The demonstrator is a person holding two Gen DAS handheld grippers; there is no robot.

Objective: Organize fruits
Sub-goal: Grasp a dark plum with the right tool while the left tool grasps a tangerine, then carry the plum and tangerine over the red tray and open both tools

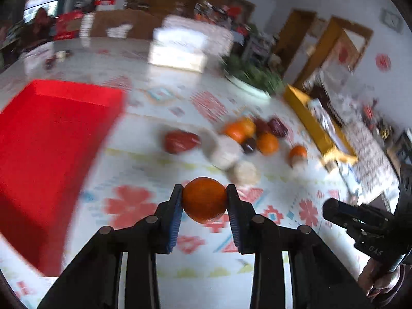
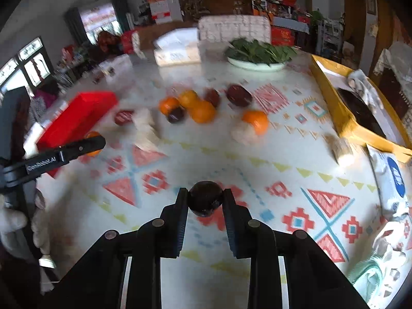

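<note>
My left gripper (image 1: 204,195) is shut on an orange (image 1: 204,199) and holds it above the patterned tablecloth, to the right of a red box (image 1: 51,149). My right gripper (image 2: 205,197) is shut on a dark plum (image 2: 205,202) above the cloth. A loose pile of oranges (image 2: 202,110), dark plums (image 2: 238,94) and white foam-wrapped fruit (image 2: 145,126) lies at mid table; it also shows in the left wrist view (image 1: 239,131). The left gripper shows at the left edge of the right wrist view (image 2: 87,144), beside the red box (image 2: 77,118).
A yellow tray (image 2: 332,90) holding a dark object lies along the right edge. A white plate of leafy greens (image 2: 257,54) and a white box (image 2: 177,49) stand at the far side. Printed bags (image 2: 394,180) lie at the near right.
</note>
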